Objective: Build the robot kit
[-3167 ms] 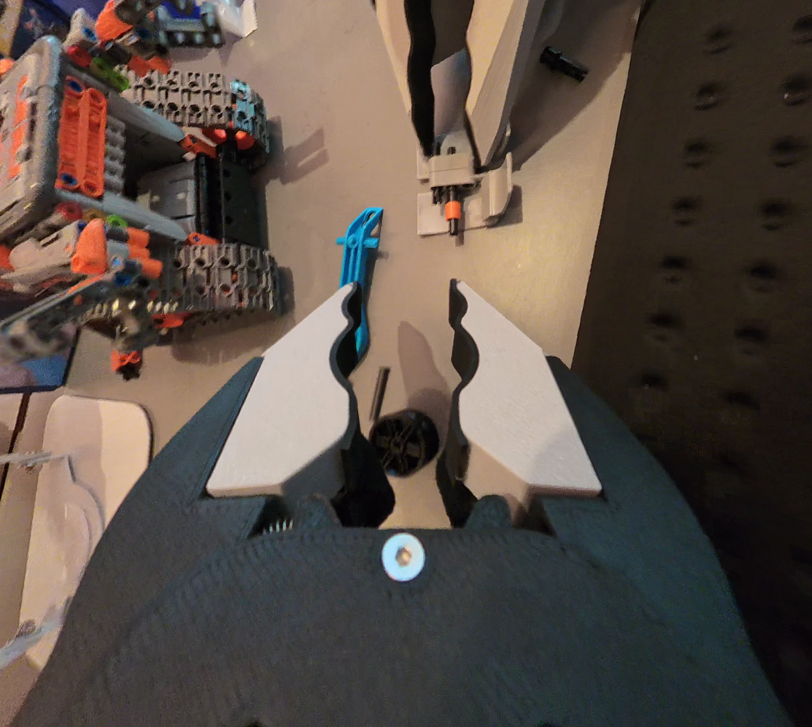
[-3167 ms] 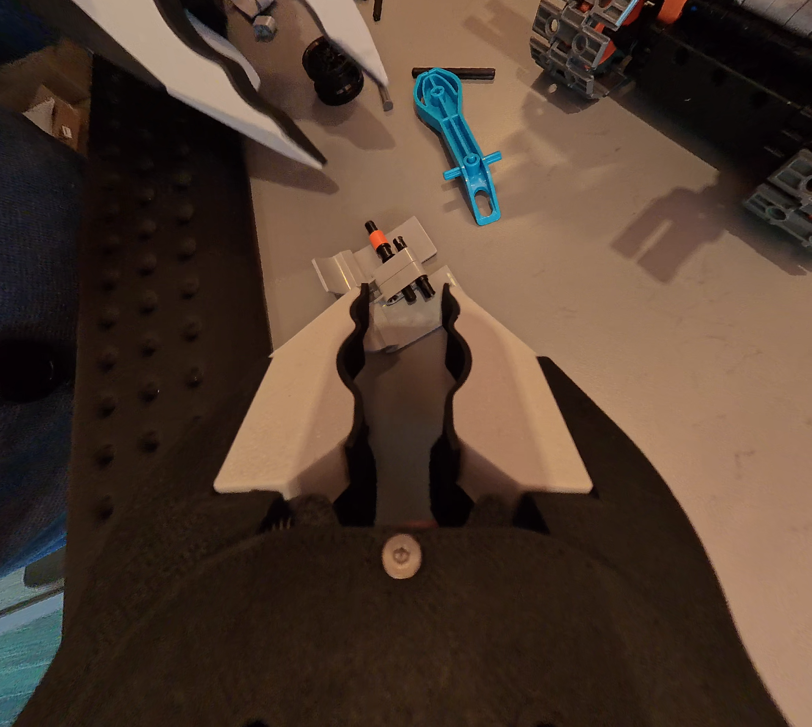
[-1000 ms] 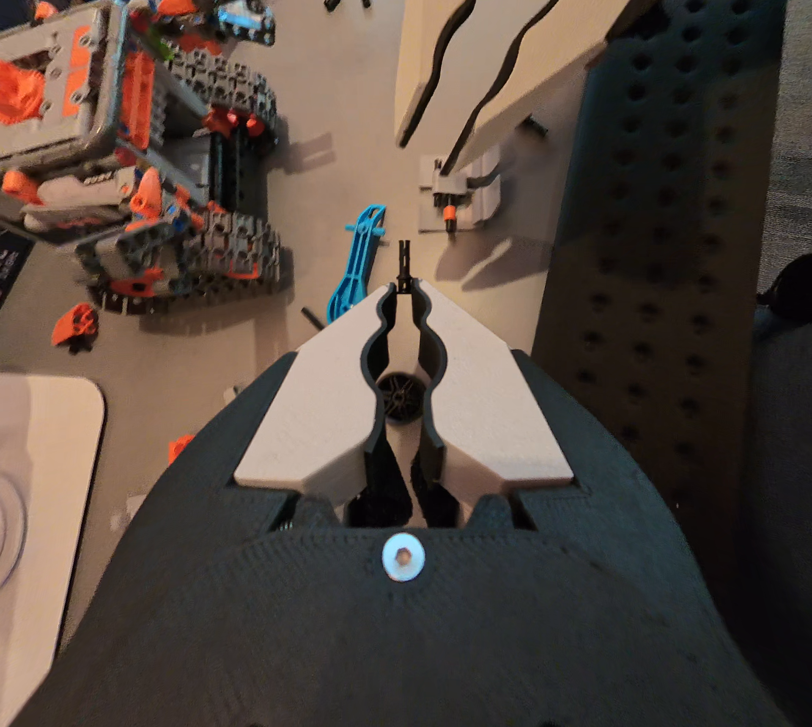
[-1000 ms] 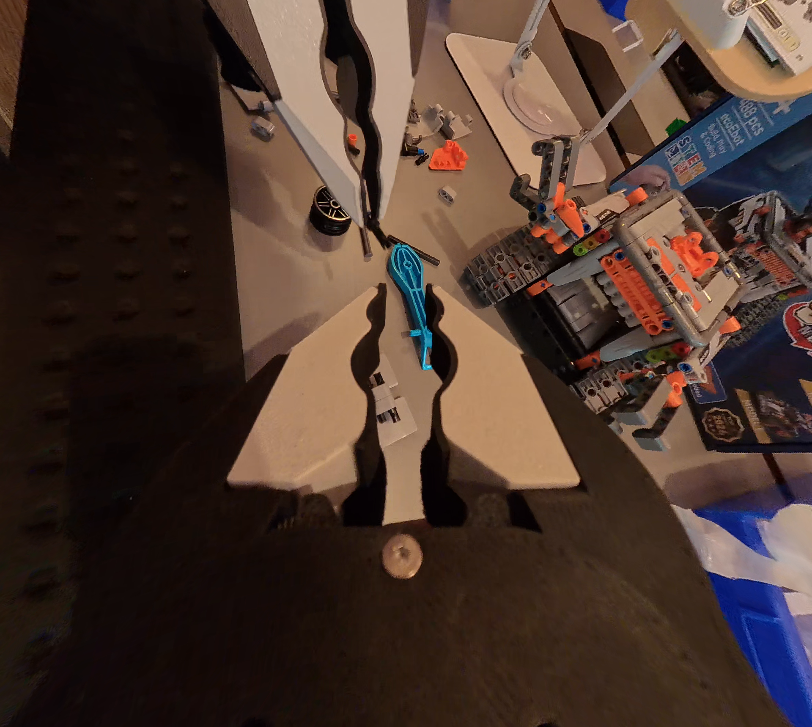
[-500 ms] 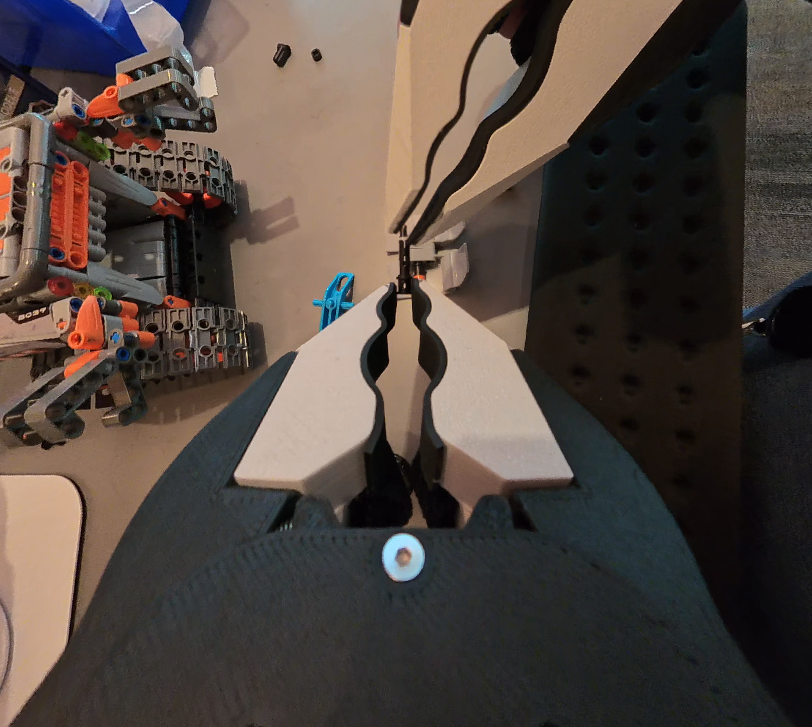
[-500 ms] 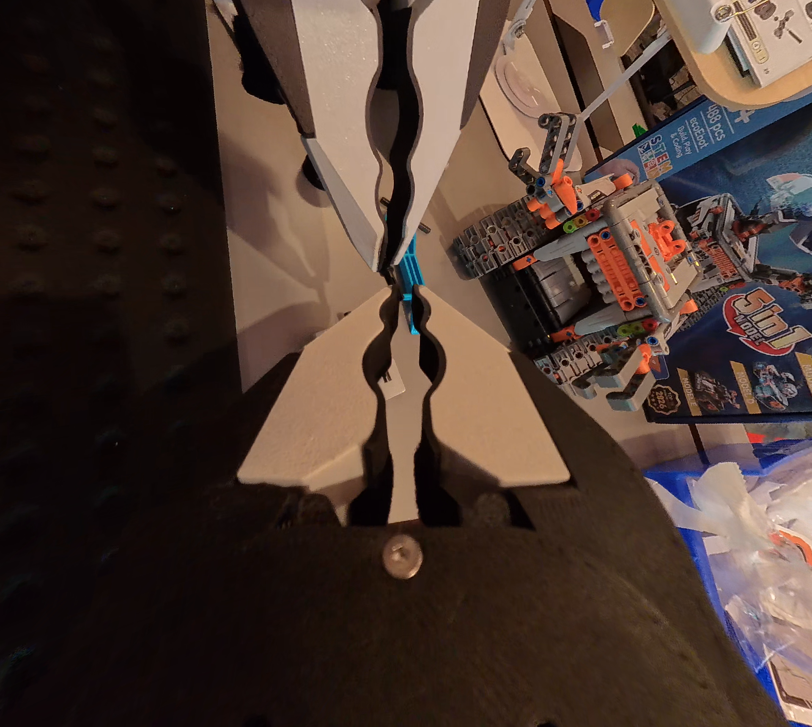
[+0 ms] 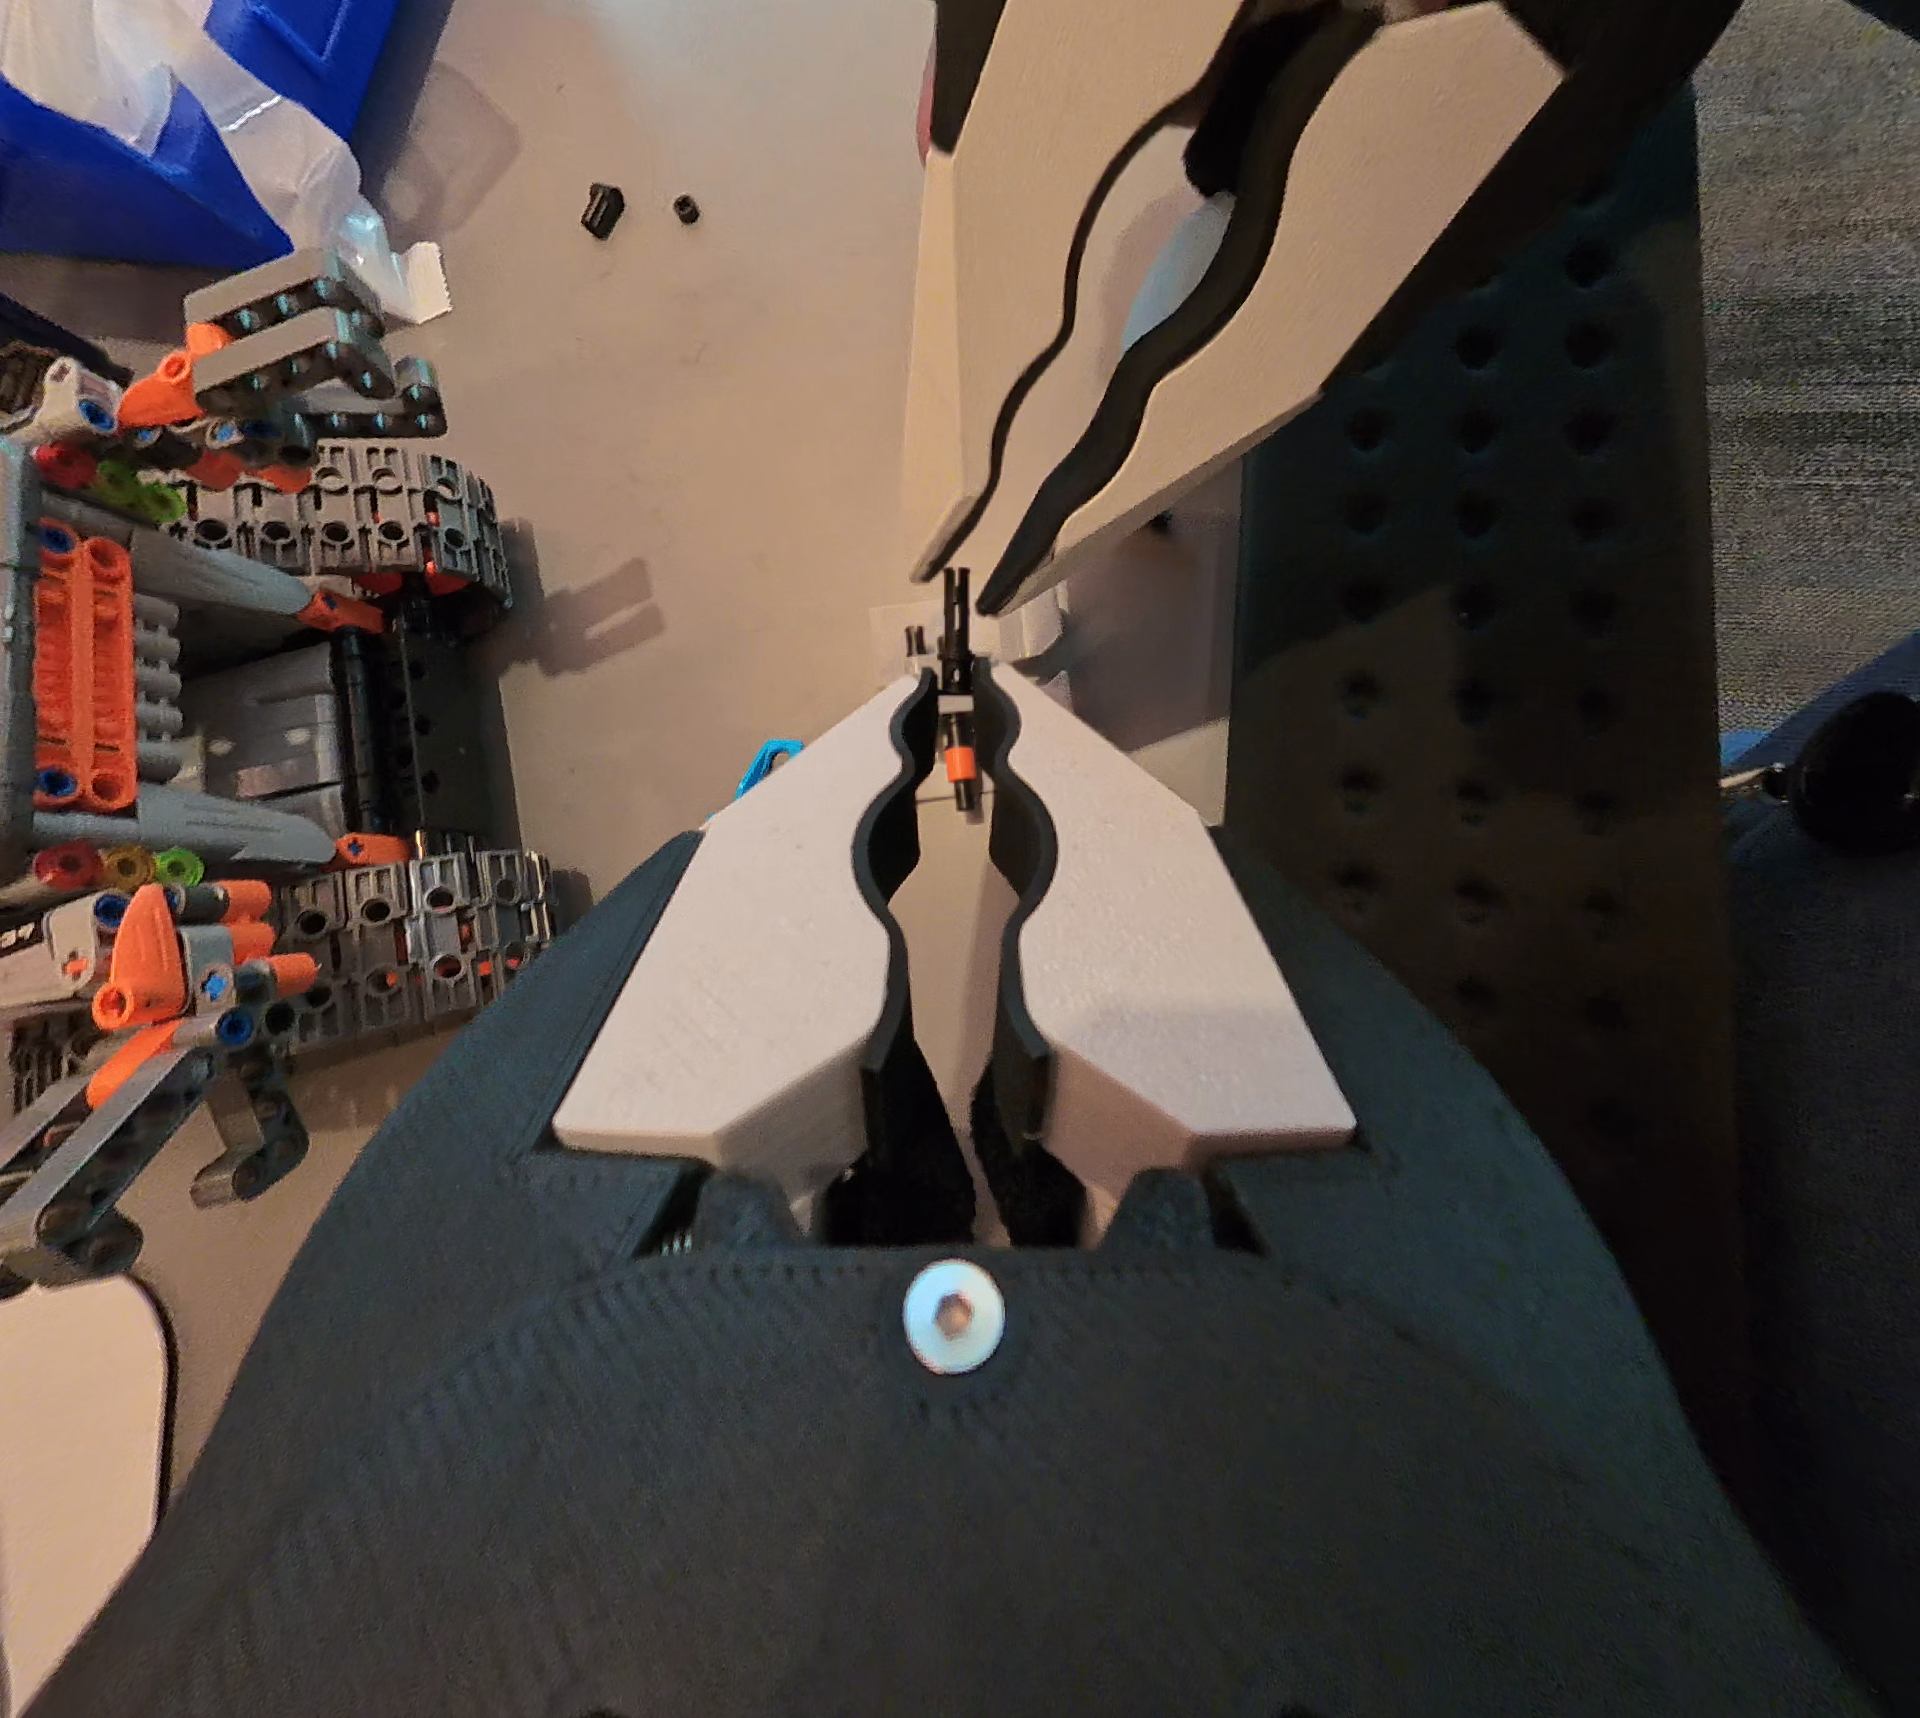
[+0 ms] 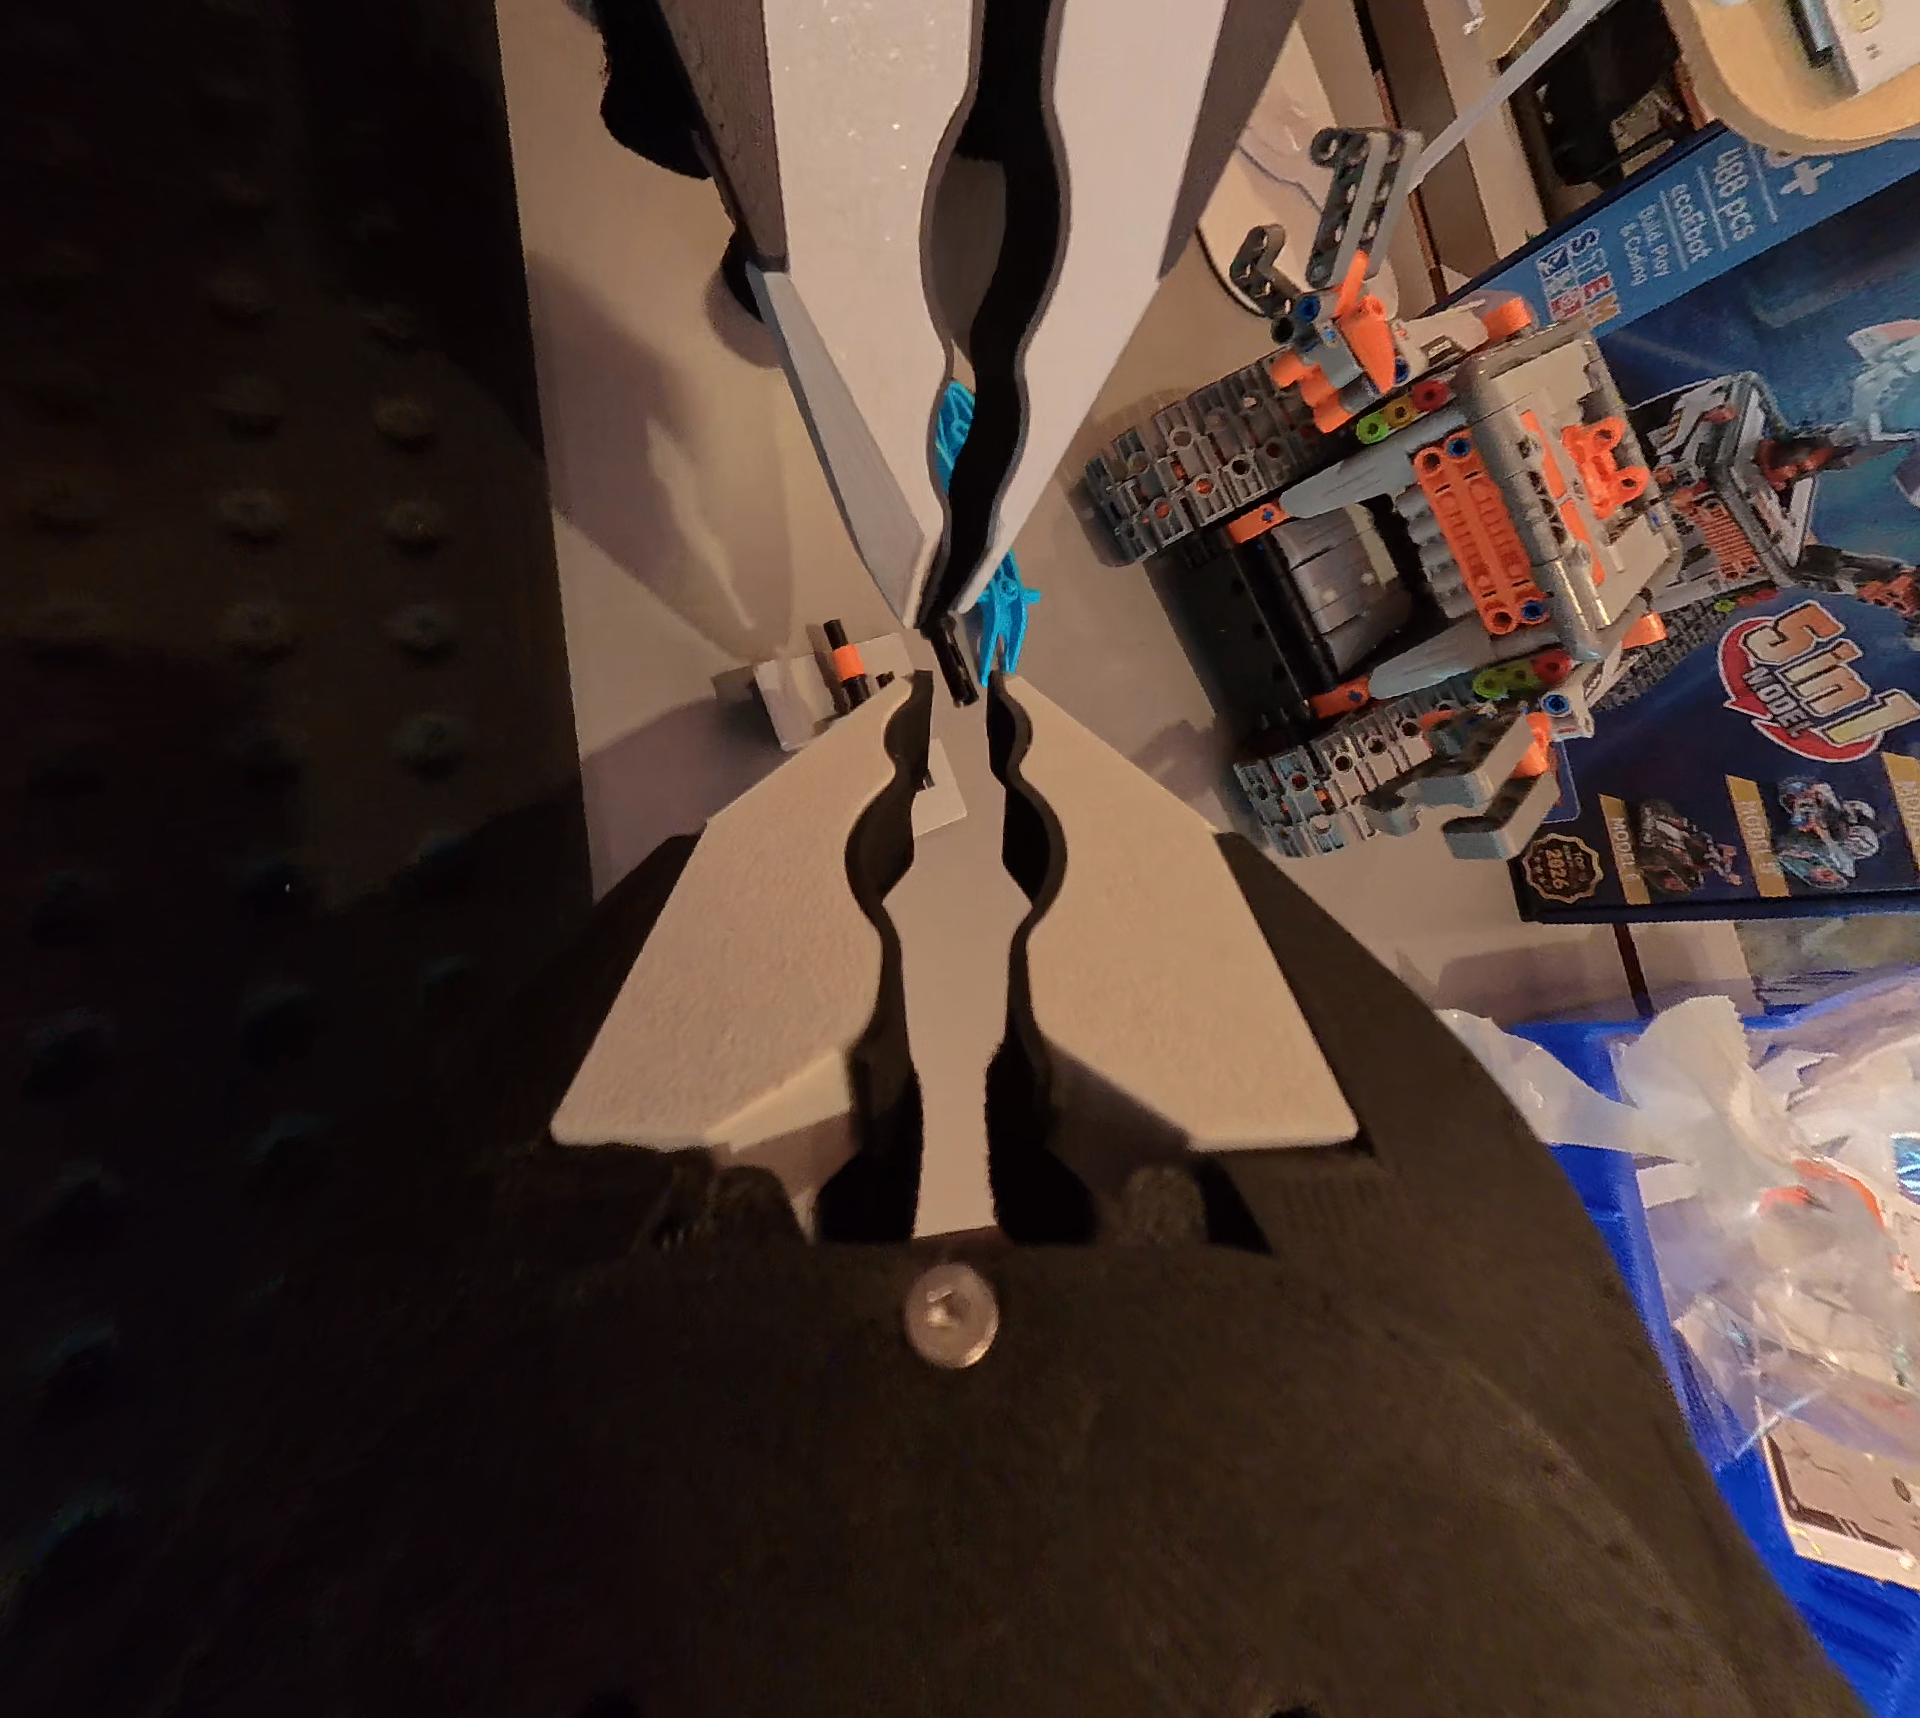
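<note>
A grey tabletop [image 7: 727,110] bears everything, with a dark perforated mat [image 7: 1475,629] along one edge. The biggest item is a tracked brick-built vehicle [image 8: 1455,546] in grey, black and orange, standing beside a blue printed box [image 8: 1766,525]; blue bins [image 7: 260,6] with clear plastic bags sit nearby. The left gripper [image 7: 951,681] has its 2 fingers nearly together, pinching a thin black axle pin [image 7: 954,619] that juts beyond the tips. The right gripper [image 8: 951,692] meets it tip to tip, its fingers a narrow gap apart around the pin's free end and gripping nothing. Below them lies a small grey brick assembly [image 8: 821,692] with an orange bushing [image 8: 847,660], and a light blue lever piece [image 8: 992,608] rests just beside it. 2 tiny black connectors [image 7: 634,208] lie farther off.
</note>
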A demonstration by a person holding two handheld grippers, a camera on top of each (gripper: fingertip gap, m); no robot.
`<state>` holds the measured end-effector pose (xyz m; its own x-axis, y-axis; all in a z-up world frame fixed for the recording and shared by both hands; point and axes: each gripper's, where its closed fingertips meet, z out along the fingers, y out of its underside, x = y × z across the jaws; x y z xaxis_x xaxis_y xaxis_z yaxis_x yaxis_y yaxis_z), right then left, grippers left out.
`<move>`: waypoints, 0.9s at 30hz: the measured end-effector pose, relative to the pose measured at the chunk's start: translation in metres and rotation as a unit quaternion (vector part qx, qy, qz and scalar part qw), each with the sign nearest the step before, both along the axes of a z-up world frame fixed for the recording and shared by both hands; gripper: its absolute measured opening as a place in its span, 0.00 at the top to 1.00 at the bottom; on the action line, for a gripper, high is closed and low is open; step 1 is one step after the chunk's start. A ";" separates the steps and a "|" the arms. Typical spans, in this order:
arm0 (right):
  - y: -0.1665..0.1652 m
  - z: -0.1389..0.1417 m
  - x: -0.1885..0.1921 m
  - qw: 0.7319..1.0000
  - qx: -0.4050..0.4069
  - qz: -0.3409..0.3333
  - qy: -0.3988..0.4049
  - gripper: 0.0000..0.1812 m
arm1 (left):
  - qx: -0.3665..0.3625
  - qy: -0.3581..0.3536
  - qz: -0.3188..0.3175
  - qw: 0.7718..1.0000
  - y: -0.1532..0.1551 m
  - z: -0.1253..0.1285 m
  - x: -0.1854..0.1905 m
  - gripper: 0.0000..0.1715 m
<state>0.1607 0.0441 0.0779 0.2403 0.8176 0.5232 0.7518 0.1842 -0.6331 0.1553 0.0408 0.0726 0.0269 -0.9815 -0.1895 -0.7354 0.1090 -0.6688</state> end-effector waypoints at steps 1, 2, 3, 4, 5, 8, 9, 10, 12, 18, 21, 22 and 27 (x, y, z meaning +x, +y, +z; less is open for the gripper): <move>0.000 -0.002 0.001 1.000 0.001 0.000 -0.007 0.96 | 0.001 0.001 -0.003 1.000 -0.001 0.000 0.002 0.98; 0.000 -0.005 0.002 1.000 0.000 0.001 -0.014 0.97 | 0.001 0.003 -0.007 1.000 -0.002 -0.001 0.005 0.98; 0.000 -0.007 0.003 1.000 -0.001 0.000 -0.019 0.97 | 0.002 0.004 -0.010 1.000 -0.003 -0.002 0.007 0.98; 0.000 -0.008 0.005 1.000 0.000 -0.001 -0.022 0.98 | 0.003 0.004 -0.009 1.000 -0.002 -0.002 0.008 0.98; 0.001 -0.008 0.007 1.000 0.000 -0.002 -0.022 0.98 | 0.002 0.002 -0.008 1.000 -0.002 -0.002 0.010 0.98; 0.000 -0.010 0.010 1.000 -0.008 0.007 -0.018 0.99 | -0.006 -0.007 -0.010 1.000 -0.001 -0.001 0.014 0.97; 0.000 -0.011 0.011 1.000 -0.015 0.008 -0.012 0.99 | -0.010 -0.010 -0.009 1.000 -0.001 -0.001 0.015 0.97; 0.000 -0.010 0.011 1.000 -0.021 0.011 -0.003 0.99 | -0.016 -0.016 -0.007 1.000 -0.001 0.000 0.015 0.97; 0.001 -0.012 0.014 0.999 -0.034 0.017 0.005 0.99 | -0.042 -0.026 -0.004 0.999 -0.002 0.001 0.012 0.94; 0.011 -0.039 0.030 0.995 -0.094 0.027 -0.018 0.99 | -0.094 0.009 0.028 0.995 0.007 -0.029 -0.018 0.88; 0.012 -0.049 0.032 0.991 -0.125 0.045 -0.031 0.99 | -0.101 0.022 0.035 0.994 0.009 -0.043 -0.021 0.90; 0.012 -0.051 0.032 0.989 -0.135 0.051 -0.033 0.99 | -0.102 0.023 0.036 0.994 0.009 -0.047 -0.020 0.91; 0.012 -0.062 0.031 0.983 -0.167 0.068 -0.046 0.99 | -0.112 0.030 0.031 0.993 0.007 -0.058 -0.016 0.92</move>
